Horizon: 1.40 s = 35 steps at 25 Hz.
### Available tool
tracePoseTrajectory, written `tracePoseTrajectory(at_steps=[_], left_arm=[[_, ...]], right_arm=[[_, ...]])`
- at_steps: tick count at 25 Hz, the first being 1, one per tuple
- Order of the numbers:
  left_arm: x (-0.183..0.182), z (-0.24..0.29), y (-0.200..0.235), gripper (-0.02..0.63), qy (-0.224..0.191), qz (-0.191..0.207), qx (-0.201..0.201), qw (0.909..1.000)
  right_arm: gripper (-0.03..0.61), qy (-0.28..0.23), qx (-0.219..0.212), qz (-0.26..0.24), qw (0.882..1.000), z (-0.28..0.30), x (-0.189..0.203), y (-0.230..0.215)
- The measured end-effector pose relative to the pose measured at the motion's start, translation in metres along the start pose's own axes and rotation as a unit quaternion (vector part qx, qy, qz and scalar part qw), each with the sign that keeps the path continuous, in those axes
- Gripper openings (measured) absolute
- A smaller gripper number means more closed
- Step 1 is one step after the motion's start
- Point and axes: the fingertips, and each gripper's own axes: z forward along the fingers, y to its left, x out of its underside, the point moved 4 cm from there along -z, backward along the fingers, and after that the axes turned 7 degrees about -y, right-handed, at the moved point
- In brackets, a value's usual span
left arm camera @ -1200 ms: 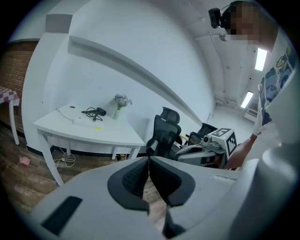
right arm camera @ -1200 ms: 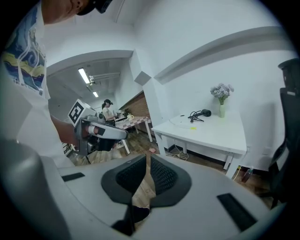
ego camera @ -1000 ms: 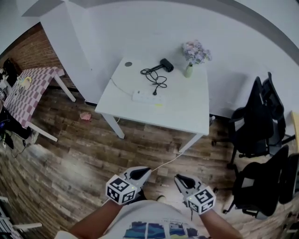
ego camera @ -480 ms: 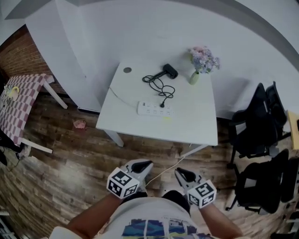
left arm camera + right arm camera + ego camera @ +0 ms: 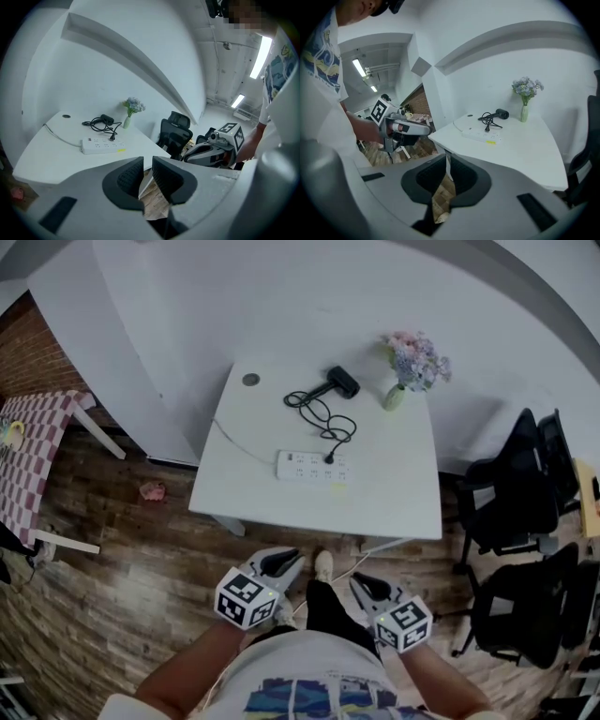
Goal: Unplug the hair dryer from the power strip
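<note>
A white power strip [image 5: 311, 466] lies near the middle of the white table [image 5: 394, 498]. The black hair dryer [image 5: 342, 382] rests at the table's far side. Its coiled cord [image 5: 322, 413] ends in a plug [image 5: 330, 459] seated in the strip. Both grippers are held low over the floor, well short of the table. My left gripper [image 5: 284, 564] has its jaws opening, a narrow gap showing and nothing between them [image 5: 147, 165]. My right gripper [image 5: 364, 587] has its jaws almost together and empty [image 5: 447, 165]. The strip [image 5: 102, 146] [image 5: 480, 136] shows ahead in both gripper views.
A vase of flowers [image 5: 412, 362] stands at the table's far right corner. Black office chairs [image 5: 511, 484] crowd the right side. A checkered table [image 5: 28, 465] stands at left, with a pink item [image 5: 150, 490] on the wood floor. The person's shoe [image 5: 322, 565] is by the table's near edge.
The table has drawn closer and larger in the head view as the person walked toward it. Both grippers were carried forward with the body; a shoe now shows between them.
</note>
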Motion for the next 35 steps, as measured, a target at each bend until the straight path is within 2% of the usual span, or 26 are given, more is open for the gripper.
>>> tracePoseTrajectory(at_steps=[9, 16, 20, 29, 35], left_arm=[[-0.020, 0.062, 0.055, 0.059, 0.029, 0.009, -0.030, 0.9991], [-0.042, 0.125, 0.101, 0.077, 0.046, 0.018, -0.049, 0.9976], [-0.051, 0.158, 0.123, 0.081, 0.060, 0.025, -0.061, 0.9960], [-0.052, 0.224, 0.156, 0.084, 0.101, 0.040, -0.074, 0.9914], [-0.046, 0.252, 0.172, 0.097, 0.127, 0.041, -0.083, 0.9876]], right_arm=[[0.034, 0.012, -0.020, 0.003, 1.000, 0.055, -0.015, -0.079], [0.038, 0.041, -0.049, -0.022, 0.998, 0.101, -0.033, -0.141], [0.040, 0.040, -0.062, -0.032, 0.997, 0.129, -0.029, -0.170], [0.040, 0.055, -0.086, -0.030, 0.994, 0.177, -0.023, -0.214], [0.040, 0.061, -0.108, -0.044, 0.991, 0.197, -0.023, -0.223]])
